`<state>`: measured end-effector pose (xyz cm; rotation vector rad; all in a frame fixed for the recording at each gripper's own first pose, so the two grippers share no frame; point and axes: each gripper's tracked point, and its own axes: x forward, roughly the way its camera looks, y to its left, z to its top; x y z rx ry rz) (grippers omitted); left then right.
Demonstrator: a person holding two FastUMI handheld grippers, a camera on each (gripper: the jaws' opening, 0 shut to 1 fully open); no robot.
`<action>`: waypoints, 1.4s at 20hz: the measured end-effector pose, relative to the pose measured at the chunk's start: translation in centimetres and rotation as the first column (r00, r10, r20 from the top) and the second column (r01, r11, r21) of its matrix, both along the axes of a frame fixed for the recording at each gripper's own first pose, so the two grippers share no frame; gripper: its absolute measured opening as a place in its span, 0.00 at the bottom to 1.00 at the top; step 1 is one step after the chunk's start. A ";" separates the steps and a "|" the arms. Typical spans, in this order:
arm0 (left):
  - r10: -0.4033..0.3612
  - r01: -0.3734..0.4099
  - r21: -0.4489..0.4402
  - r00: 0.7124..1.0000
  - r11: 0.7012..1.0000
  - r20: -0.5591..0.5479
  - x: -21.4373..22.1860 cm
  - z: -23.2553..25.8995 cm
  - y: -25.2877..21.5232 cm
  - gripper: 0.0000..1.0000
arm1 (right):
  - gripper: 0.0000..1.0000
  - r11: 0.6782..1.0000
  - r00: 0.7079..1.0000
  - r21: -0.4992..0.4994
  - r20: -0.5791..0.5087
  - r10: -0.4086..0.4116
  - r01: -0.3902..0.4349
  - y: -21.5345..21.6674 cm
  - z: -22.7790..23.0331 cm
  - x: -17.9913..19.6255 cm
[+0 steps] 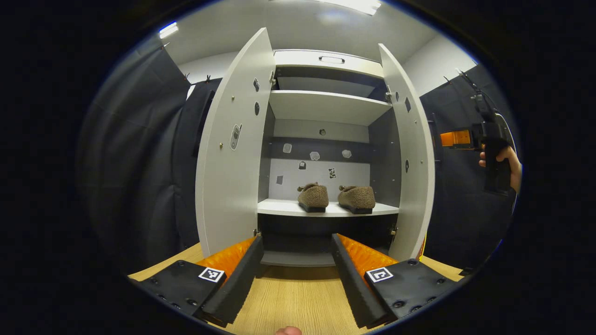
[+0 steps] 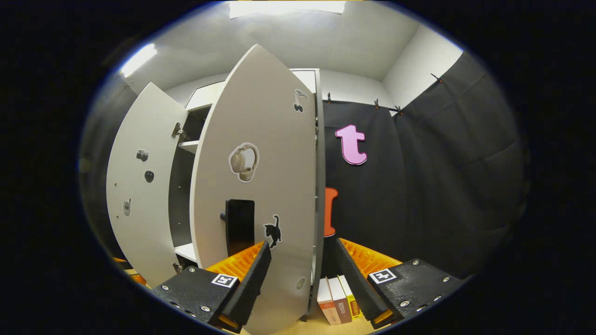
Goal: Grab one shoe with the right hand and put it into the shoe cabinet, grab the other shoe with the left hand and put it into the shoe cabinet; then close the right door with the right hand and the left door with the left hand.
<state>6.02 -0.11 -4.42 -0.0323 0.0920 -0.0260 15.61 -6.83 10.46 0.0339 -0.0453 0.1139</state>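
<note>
- Inside the shoe cabinet (image 1: 326, 139), on the lower white shelf (image 1: 288, 208), the two brown shoes sit side by side: the left shoe (image 1: 313, 197) and the right shoe (image 1: 357, 198), close together but not touching, toes pointing outward toward the camera.
- In the left gripper view, both doors stand wide open: the left door (image 1: 230, 153) swings out on one side, the right door (image 1: 412, 158) on the other, each with small stickers on its inner face.
- The left gripper (image 1: 297, 260) hovers in front of the cabinet above a wooden floor (image 1: 288, 302), its fingers spread wide and holding nothing.
- Farther off at the right edge of that view, a hand (image 1: 507, 163) holds the other gripper up beside the right door, well apart from the shoes.
- In the right gripper view, the right gripper (image 2: 302, 265) sits just by the outer face of the right door (image 2: 260, 186), near its dark handle (image 2: 240, 225); its fingers are wide apart and grip nothing, with the door's edge lying between them.
- Some books (image 2: 337, 293) stand low down beside the cabinet, against the dark cloth wall (image 2: 419, 186).
</note>
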 end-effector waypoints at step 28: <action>0.027 -0.027 0.003 1.000 1.000 -0.001 -0.6 0.1 1.2 0.95 | 0.92 0.992 0.990 0.019 -0.067 0.123 -0.122 12.1 -2.3 8.0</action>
